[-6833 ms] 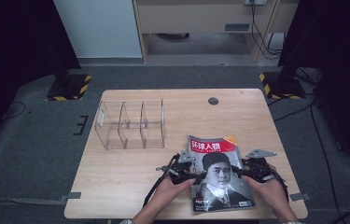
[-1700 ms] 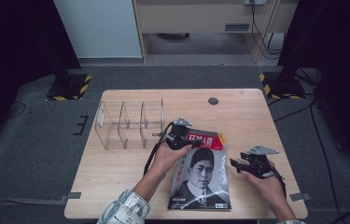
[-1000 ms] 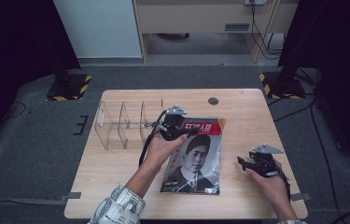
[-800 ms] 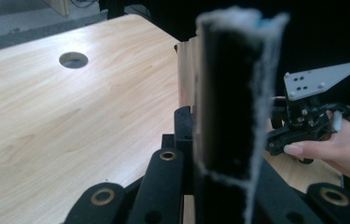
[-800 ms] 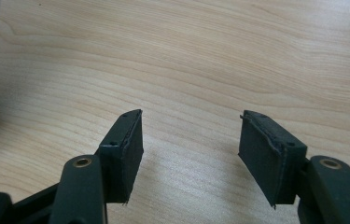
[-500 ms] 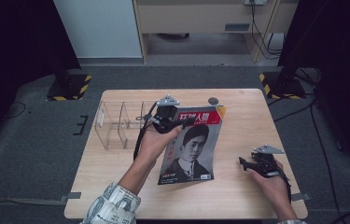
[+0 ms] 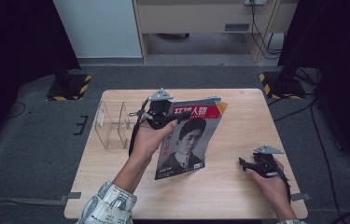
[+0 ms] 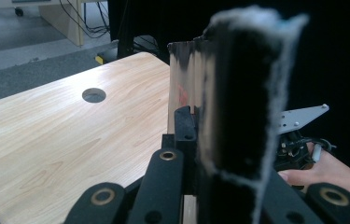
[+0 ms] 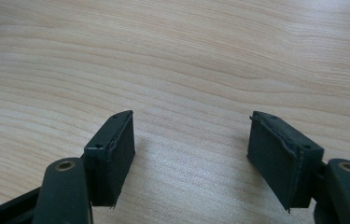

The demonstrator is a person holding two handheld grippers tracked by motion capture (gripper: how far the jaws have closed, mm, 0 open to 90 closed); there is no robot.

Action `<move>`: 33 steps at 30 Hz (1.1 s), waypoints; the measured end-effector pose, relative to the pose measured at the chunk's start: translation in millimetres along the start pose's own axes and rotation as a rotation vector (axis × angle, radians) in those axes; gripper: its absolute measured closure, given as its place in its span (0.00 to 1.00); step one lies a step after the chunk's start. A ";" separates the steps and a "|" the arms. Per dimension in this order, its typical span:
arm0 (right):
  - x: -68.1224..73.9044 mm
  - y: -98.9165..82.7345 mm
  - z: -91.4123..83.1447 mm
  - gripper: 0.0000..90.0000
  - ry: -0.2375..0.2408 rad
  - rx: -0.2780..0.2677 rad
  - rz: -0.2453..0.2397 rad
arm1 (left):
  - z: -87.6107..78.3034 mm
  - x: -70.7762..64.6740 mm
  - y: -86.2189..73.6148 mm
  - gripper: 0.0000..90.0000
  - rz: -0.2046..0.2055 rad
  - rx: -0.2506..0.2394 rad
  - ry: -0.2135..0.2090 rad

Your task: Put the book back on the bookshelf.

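One magazine hangs tilted above the tabletop, pinched at its top edge by the left claw, right beside the clear organizer. The right claw rests wide open, empty, well apart.

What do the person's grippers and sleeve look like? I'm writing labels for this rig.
Both the left gripper and the right gripper are black, each topped by a grey three-cornered plate. Flat black fingers have brass-coloured pivots. A black cable trails from the left one. The patterned sleeve is pale.
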State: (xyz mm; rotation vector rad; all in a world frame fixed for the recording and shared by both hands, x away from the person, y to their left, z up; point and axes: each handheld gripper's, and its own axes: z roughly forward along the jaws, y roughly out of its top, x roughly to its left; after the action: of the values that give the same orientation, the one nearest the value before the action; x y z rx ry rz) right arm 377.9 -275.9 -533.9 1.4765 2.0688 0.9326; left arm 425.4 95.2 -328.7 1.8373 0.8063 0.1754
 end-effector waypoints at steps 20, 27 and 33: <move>2.3 -2.2 2.9 0.28 -0.022 -0.014 -0.015 | -21.3 -2.9 4.3 0.96 0.010 -0.030 0.002; 2.6 -2.4 2.6 0.28 -0.020 -0.011 -0.020 | -28.0 -3.4 2.8 0.96 0.005 -0.040 0.002; 3.0 -2.5 2.4 0.28 -0.016 -0.010 -0.021 | -35.0 -3.4 2.0 0.96 0.006 -0.047 0.002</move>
State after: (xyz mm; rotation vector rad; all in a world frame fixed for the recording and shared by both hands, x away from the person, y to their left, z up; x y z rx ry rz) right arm 376.9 -273.0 -537.3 1.4494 2.0612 0.9192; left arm 407.0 119.8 -311.5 1.7957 0.7914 0.1991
